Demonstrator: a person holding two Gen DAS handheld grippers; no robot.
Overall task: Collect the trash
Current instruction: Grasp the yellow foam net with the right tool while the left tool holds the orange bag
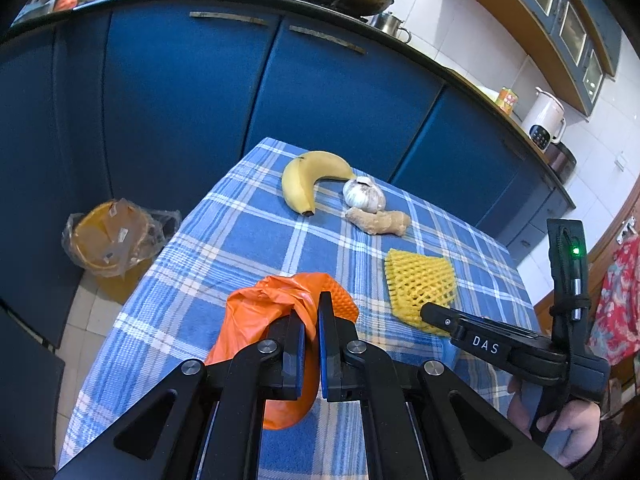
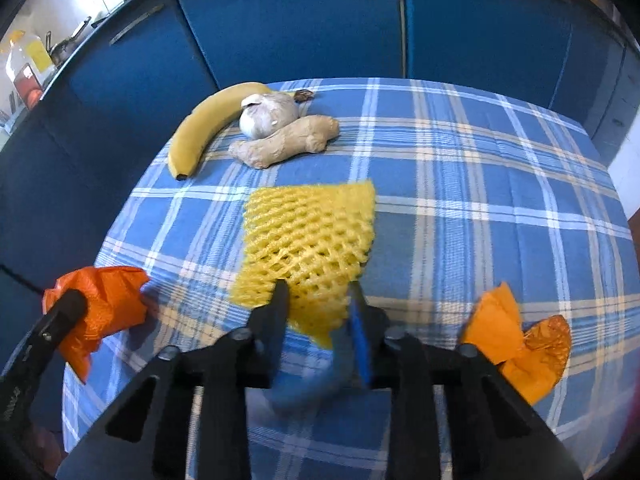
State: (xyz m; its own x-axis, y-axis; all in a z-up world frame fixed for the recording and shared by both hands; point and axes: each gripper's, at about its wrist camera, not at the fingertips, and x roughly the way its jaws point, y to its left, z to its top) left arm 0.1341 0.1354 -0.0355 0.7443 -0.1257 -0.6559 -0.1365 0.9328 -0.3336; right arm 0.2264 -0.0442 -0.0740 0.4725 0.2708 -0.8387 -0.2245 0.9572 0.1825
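**Two grippers at a checked surface strewn with wrappings and produce**

Nearest the left wrist camera, the left gripper (image 1: pixel 312 320) has its jaws pressed together on a crumpled orange plastic bag (image 1: pixel 260 312), which hangs lifted at the near left part of the surface (image 2: pixel 480 184); whether the bag holds anything cannot be told. The right gripper (image 2: pixel 318 300) stands just beside it, its jaws on either side of the near corner of a yellow foam fruit net (image 2: pixel 312 232) that lies flat on the blue checked cloth. The jaws are blurred, so whether the pads press on the net cannot be told. At the near right edge lies a separate scrap of orange wrapping (image 2: pixel 520 348), apart from both grippers. A hand (image 1: pixel 568 428) grips the right tool's handle.

Farther on, a ginger root (image 2: pixel 284 140), a garlic bulb (image 2: pixel 270 114) and a banana (image 2: pixel 208 124) lie close together.

Beyond the surface's left edge, on the floor, stands a yellow bin (image 1: pixel 116 240) lined with clear plastic and holding brown paper scraps. Blue cabinets (image 1: pixel 180 100) close the background.
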